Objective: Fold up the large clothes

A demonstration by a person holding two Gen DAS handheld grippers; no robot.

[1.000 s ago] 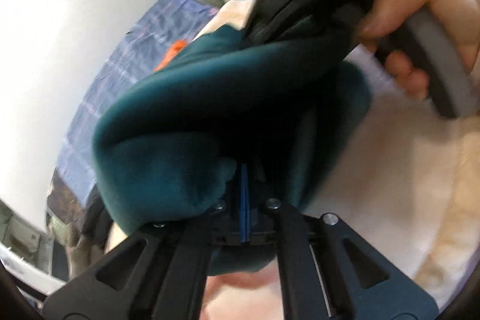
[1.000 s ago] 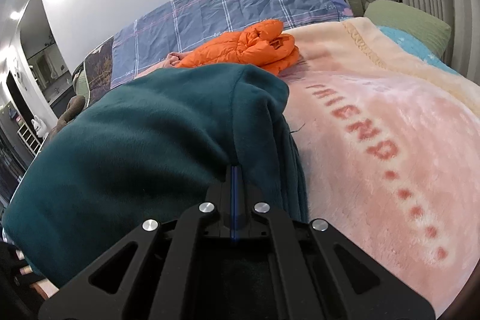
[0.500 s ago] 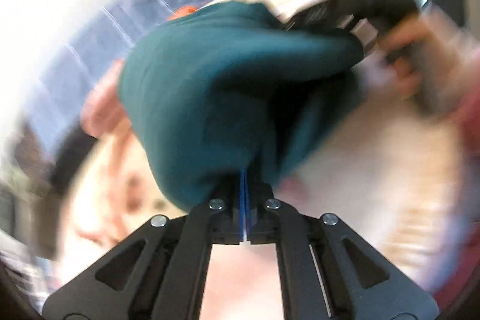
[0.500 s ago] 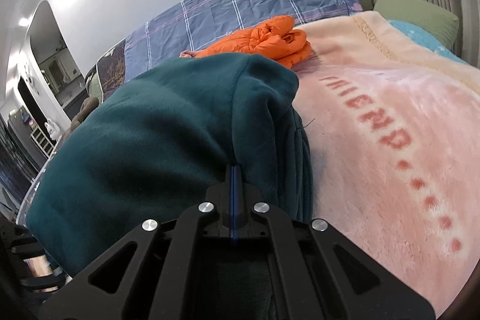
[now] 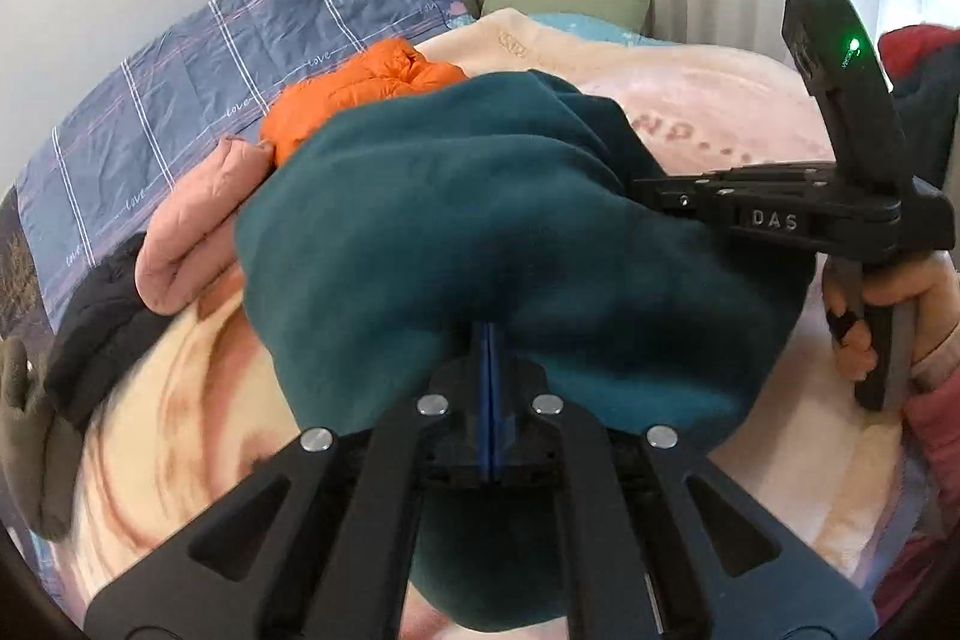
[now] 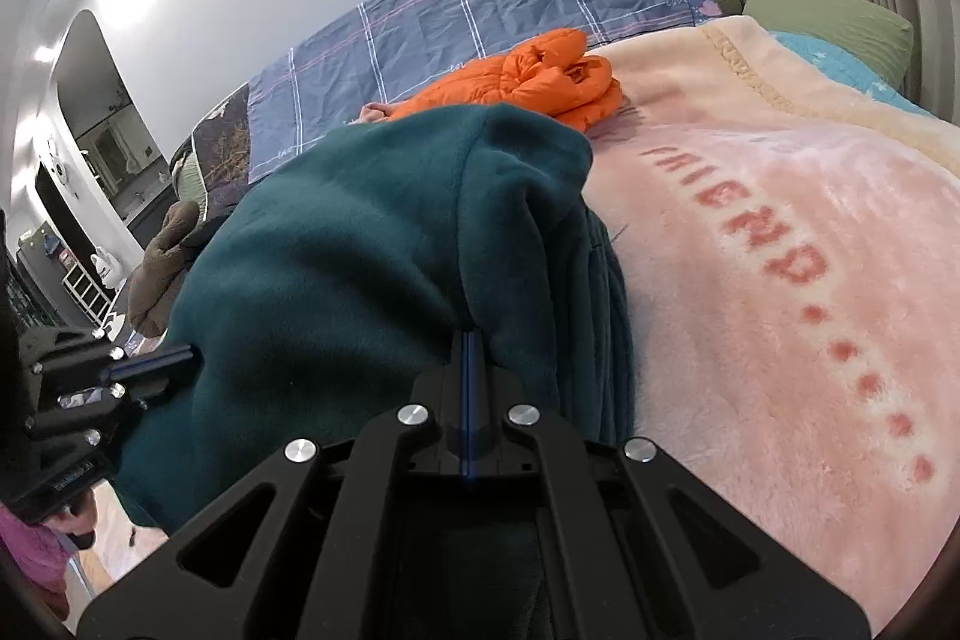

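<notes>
A dark teal fleece garment (image 5: 456,232) hangs bunched between both grippers above the bed. My left gripper (image 5: 489,334) is shut on the fleece's near edge. My right gripper (image 6: 469,340) is shut on another edge of the same fleece (image 6: 360,268). In the left wrist view the right gripper (image 5: 648,189) comes in from the right, held by a hand, its fingers buried in the cloth. In the right wrist view the left gripper (image 6: 180,357) shows at the lower left, against the fleece.
A pink blanket (image 6: 780,280) with red "FRIEND" lettering covers the bed. An orange puffer jacket (image 6: 528,76) lies at the far side, a pink garment (image 5: 186,232) and a black one (image 5: 96,316) to the left. A blue plaid quilt (image 5: 180,88) and green pillows (image 6: 828,16) lie behind.
The left gripper has swung away from the right one, so the fleece now spreads wider between them. The right gripper has barely moved, still holding its edge.
</notes>
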